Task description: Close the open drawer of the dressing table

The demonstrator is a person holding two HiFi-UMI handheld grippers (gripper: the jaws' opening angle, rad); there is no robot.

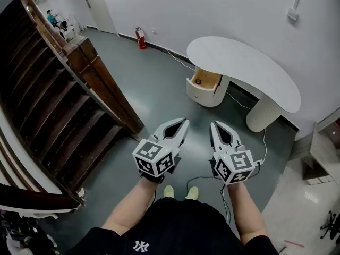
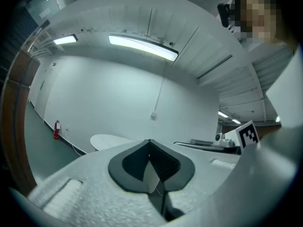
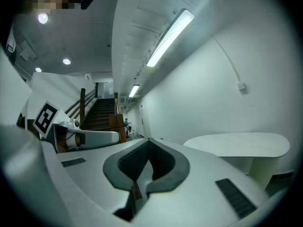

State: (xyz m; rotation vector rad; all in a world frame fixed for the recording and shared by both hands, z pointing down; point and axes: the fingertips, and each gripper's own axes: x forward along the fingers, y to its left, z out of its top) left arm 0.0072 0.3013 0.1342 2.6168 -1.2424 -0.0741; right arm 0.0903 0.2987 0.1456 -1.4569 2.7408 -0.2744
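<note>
We stand well apart from the white dressing table [image 1: 249, 70], whose drawer [image 1: 206, 79] juts open. Our left hand-held gripper [image 1: 184, 122] and right hand-held gripper [image 1: 213, 125] are clenched on nothing and held level, probably readied for pushing.

tongs [image 3: 149, 141] pressed together; white dressing table [image 3: 236, 144] ahead, staircase [image 3: 97, 113] at left.
</note>
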